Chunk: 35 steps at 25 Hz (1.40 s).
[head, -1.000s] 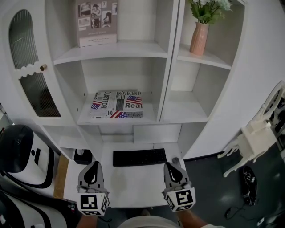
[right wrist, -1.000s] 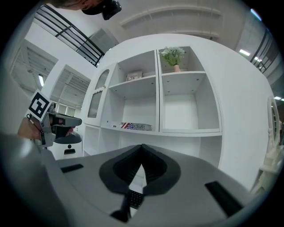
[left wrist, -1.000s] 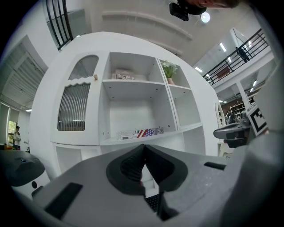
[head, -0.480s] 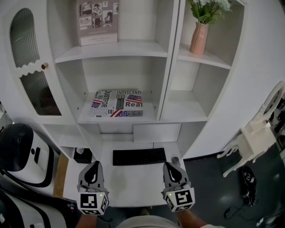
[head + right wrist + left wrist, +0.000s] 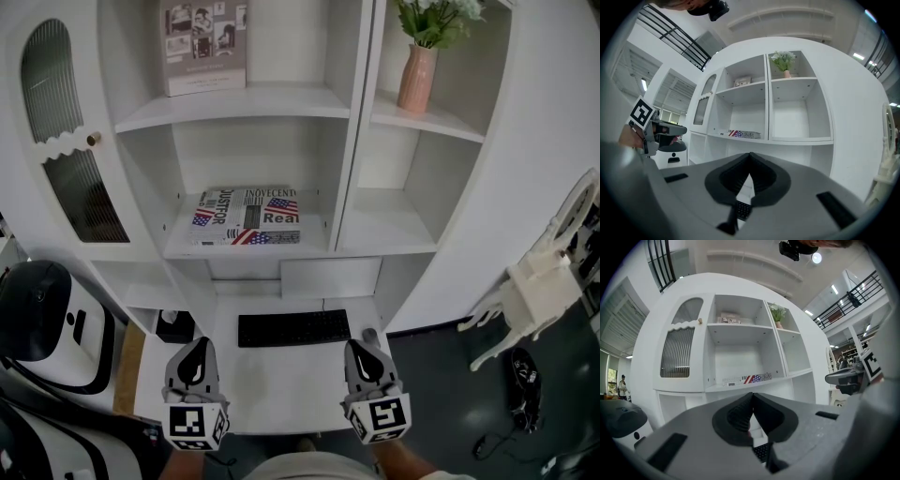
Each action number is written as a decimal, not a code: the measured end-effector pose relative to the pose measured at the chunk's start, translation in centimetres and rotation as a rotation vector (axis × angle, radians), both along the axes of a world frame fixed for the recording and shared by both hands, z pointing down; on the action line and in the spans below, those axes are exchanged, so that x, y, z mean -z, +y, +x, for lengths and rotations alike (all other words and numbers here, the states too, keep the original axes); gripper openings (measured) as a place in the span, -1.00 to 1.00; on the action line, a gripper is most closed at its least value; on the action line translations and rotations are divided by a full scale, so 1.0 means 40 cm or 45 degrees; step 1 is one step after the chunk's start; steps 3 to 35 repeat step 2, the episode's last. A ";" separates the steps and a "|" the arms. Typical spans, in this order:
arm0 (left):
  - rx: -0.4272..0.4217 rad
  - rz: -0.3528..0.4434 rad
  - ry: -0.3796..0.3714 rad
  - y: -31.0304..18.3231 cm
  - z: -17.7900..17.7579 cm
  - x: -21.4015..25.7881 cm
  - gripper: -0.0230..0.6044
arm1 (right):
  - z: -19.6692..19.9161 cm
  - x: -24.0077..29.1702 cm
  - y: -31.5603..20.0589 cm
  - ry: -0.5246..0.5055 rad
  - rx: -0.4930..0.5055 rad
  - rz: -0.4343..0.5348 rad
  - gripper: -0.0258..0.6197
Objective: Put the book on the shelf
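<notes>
A book (image 5: 247, 217) with a newsprint and American-flag cover lies flat on the middle shelf (image 5: 178, 249) of the white cabinet; it also shows as a thin strip in the left gripper view (image 5: 747, 379) and the right gripper view (image 5: 739, 134). My left gripper (image 5: 194, 355) hovers over the desk's near left, jaws shut and empty (image 5: 751, 398). My right gripper (image 5: 365, 352) hovers at the near right, also shut with nothing in it (image 5: 750, 159). Both stay well below and in front of the book.
A black keyboard (image 5: 293, 329) lies on the white desk (image 5: 281, 389). A second book (image 5: 203, 45) stands upright on the top shelf. A pink vase with flowers (image 5: 418, 77) sits top right. A white chair (image 5: 539, 283) stands right; a black-and-white machine (image 5: 42, 317) left.
</notes>
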State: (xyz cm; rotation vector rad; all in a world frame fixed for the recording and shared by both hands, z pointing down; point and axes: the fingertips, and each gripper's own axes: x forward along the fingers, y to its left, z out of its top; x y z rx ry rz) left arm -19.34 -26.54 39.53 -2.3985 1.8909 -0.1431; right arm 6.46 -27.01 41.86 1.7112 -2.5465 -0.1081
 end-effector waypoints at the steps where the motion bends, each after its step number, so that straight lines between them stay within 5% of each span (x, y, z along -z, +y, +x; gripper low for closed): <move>1: 0.000 -0.001 -0.001 0.000 0.000 -0.001 -0.91 | 0.000 0.000 0.000 0.000 0.001 0.000 -0.91; 35: 0.001 -0.002 -0.001 0.000 0.001 -0.002 -0.91 | 0.000 0.000 0.000 0.000 0.002 0.001 -0.91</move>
